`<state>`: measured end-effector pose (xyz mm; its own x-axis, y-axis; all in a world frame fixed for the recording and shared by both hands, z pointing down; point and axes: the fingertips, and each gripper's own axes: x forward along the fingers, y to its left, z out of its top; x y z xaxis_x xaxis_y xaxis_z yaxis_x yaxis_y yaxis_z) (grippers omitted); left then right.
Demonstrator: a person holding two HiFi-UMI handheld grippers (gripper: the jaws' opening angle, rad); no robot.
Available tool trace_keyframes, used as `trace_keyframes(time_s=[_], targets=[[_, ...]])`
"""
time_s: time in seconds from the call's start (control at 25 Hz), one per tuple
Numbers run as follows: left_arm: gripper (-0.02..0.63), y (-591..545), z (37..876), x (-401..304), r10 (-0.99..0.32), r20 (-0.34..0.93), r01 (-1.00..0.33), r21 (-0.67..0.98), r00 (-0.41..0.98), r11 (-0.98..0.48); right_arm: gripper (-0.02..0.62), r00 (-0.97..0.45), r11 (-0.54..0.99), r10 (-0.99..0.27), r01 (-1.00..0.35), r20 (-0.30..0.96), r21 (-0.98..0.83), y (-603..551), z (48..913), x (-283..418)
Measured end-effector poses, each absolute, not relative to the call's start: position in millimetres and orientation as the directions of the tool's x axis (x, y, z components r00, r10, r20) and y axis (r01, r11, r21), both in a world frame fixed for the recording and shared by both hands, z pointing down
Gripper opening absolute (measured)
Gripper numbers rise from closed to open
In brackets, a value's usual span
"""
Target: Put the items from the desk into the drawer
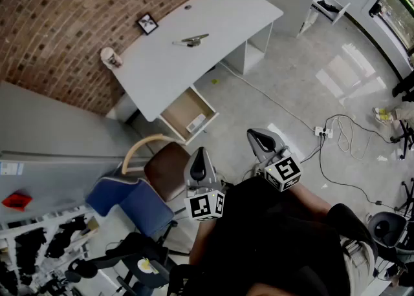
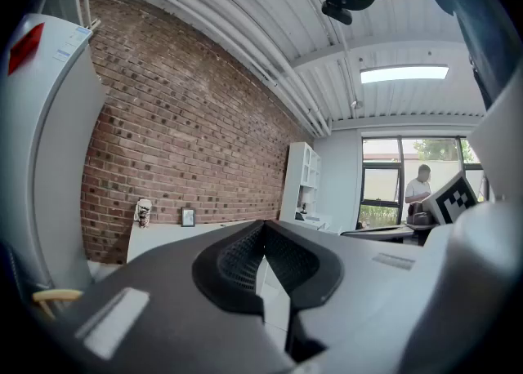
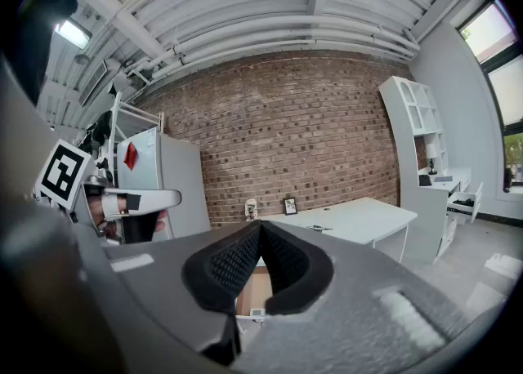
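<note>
Both grippers were held well back from the desk (image 1: 213,10), so nothing could be grabbed yet. The left gripper (image 2: 263,232) was shut with nothing in it, and the right gripper (image 3: 260,232) was shut and empty too. Far ahead of them, a picture frame (image 1: 147,23), a metal tool (image 1: 191,41) and a small white thing (image 1: 111,57) were seen on top. The drawer (image 1: 178,110) was pulled open, nearer to them, ready to be filled.

desk (image 1: 194,36) ahead of left gripper (image 1: 200,153): white | brick wall (image 1: 58,23) beyond: red-brown | drawer (image 1: 184,110): tan inside | chair seat (image 1: 169,170) beside it: brown
</note>
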<state>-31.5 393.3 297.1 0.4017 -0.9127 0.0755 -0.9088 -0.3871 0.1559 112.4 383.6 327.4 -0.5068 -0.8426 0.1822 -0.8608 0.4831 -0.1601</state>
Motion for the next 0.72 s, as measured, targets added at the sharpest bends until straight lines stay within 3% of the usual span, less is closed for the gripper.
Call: trace_keyframes(time_s=[0.72], targets=[[0.011, 394.0, 297.3, -22.2, -0.910, 0.078, -0.905, 0.168, 0.406, -0.390, 0.003, -0.533, 0.515, -0.831, -0.845, 0.156, -0.146, 389.4, 324.5, 110.9]])
